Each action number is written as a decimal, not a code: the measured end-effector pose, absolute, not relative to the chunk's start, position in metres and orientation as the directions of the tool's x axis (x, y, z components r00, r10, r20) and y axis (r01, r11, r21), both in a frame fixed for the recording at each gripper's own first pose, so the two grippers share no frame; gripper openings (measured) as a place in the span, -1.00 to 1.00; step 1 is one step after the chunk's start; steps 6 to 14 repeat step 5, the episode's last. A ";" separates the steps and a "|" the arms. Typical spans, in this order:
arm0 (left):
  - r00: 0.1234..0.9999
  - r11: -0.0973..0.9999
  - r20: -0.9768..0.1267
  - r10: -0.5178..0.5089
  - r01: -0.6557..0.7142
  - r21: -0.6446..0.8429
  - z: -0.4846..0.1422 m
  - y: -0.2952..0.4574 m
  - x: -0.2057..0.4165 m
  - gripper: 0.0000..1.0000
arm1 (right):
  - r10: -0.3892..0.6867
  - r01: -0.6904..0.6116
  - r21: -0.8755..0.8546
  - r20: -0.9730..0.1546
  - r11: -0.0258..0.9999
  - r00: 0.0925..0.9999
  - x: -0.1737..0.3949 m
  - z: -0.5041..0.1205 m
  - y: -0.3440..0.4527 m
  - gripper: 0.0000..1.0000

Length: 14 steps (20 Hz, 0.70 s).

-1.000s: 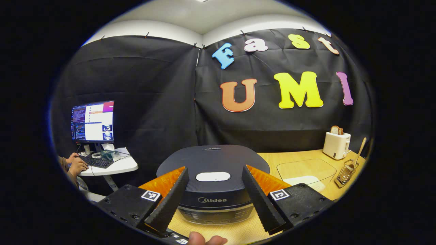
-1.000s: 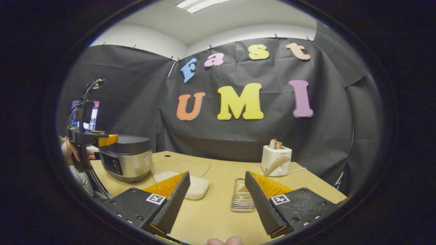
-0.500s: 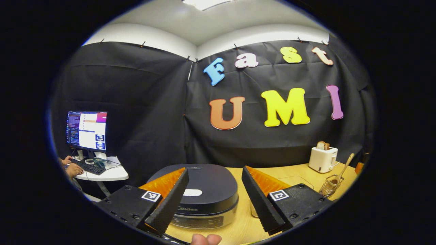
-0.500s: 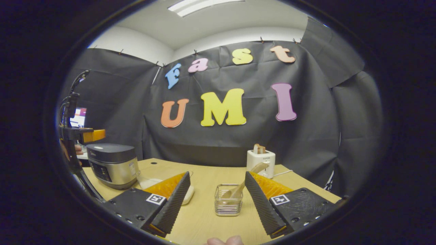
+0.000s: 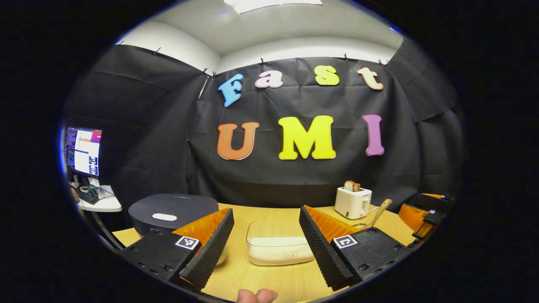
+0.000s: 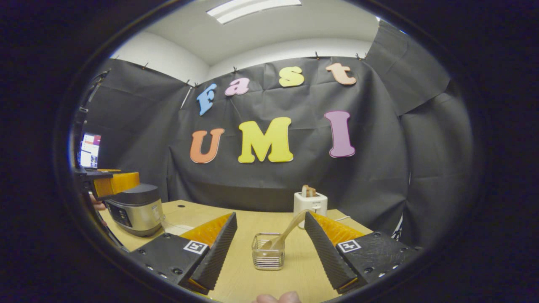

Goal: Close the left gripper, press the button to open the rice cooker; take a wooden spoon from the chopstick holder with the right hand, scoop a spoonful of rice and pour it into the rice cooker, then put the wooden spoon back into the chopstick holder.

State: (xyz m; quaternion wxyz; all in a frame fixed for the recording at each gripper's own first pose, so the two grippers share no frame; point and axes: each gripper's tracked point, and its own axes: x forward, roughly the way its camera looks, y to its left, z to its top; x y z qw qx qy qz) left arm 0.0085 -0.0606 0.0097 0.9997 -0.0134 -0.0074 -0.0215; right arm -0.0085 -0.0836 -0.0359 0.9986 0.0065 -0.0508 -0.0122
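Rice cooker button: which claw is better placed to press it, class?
Left. In the right gripper view the left claw sits beside the rice cooker; the right claw faces the chopstick holder.

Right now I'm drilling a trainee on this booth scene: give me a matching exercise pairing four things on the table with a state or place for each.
Things:
1. rice cooker
2. wooden spoon
3. toaster
4. clear rice container

States or places:
A. holds bread slices
B. lid shut
C. leaning in the chopstick holder
D. between the left tool's fingers in its view

Pairs: 1-B, 2-C, 3-A, 4-D
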 end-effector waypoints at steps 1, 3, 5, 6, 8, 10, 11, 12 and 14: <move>0.999 0.999 0.020 -0.033 0.033 -0.011 0.009 -0.059 0.005 0.99 | -0.033 0.032 0.010 0.104 0.999 0.994 -0.011 -0.034 -0.083 0.91; 0.998 0.998 0.024 -0.054 0.054 0.017 0.002 -0.060 -0.001 0.99 | -0.041 0.042 -0.001 0.114 0.999 0.993 -0.016 -0.030 -0.077 0.91; 0.998 0.998 0.023 -0.060 0.060 0.016 -0.003 -0.063 -0.010 1.00 | -0.042 0.044 -0.016 0.115 0.999 0.993 -0.020 -0.029 -0.070 0.91; 0.998 0.998 0.023 -0.060 0.060 0.016 -0.003 -0.063 -0.010 1.00 | -0.042 0.044 -0.016 0.115 0.999 0.993 -0.020 -0.029 -0.070 0.91; 0.998 0.998 0.023 -0.060 0.060 0.016 -0.003 -0.063 -0.010 1.00 | -0.042 0.044 -0.016 0.115 0.999 0.993 -0.020 -0.029 -0.070 0.91; 0.998 0.998 0.023 -0.060 0.060 0.016 -0.003 -0.063 -0.010 1.00 | -0.042 0.044 -0.016 0.115 0.999 0.993 -0.020 -0.029 -0.070 0.91; 0.998 0.998 0.023 -0.060 0.060 0.016 -0.003 -0.063 -0.010 1.00 | -0.042 0.044 -0.016 0.115 0.999 0.993 -0.020 -0.029 -0.070 0.91; 0.998 0.998 0.023 -0.060 0.060 0.016 -0.003 -0.063 -0.010 1.00 | -0.042 0.044 -0.016 0.115 0.999 0.993 -0.020 -0.029 -0.070 0.91; 0.998 0.998 0.023 -0.060 0.060 0.016 -0.003 -0.063 -0.010 1.00 | -0.042 0.044 -0.016 0.115 0.999 0.993 -0.020 -0.029 -0.070 0.91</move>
